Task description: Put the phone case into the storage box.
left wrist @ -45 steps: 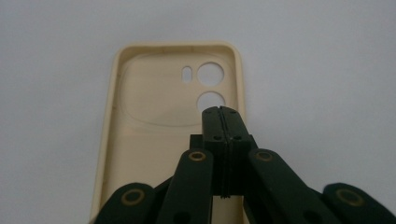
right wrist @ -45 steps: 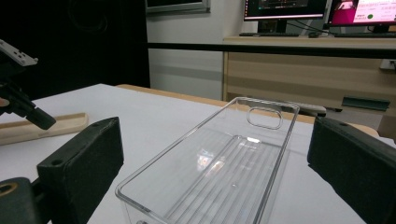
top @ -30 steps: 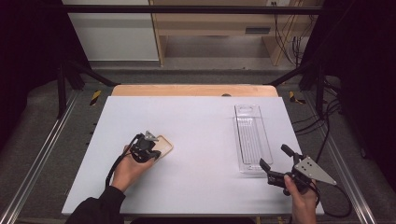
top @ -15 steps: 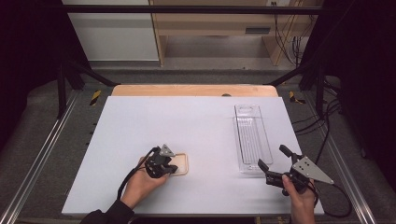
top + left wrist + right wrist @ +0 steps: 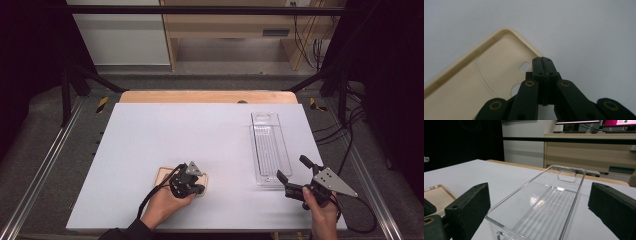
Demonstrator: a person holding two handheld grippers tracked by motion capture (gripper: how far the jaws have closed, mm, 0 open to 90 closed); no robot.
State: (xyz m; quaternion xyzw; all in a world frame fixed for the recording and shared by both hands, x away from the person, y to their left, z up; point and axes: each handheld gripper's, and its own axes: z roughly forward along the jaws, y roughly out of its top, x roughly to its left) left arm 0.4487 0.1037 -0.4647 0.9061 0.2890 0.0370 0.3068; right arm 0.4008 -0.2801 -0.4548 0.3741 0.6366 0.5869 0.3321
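Cream plastic, a shallow phone case [image 5: 167,176] lies flat on the white table [image 5: 200,135] near its front edge, with the left gripper [image 5: 191,186] set over its right end. In the left gripper view its jaws are pressed together above the case [image 5: 486,75]. The right gripper [image 5: 292,177] sits at the near end of a clear plastic tray [image 5: 269,145], jaws spread wide on either side of the tray [image 5: 544,205]

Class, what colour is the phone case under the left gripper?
Cream phone case, clearest in the left gripper view.
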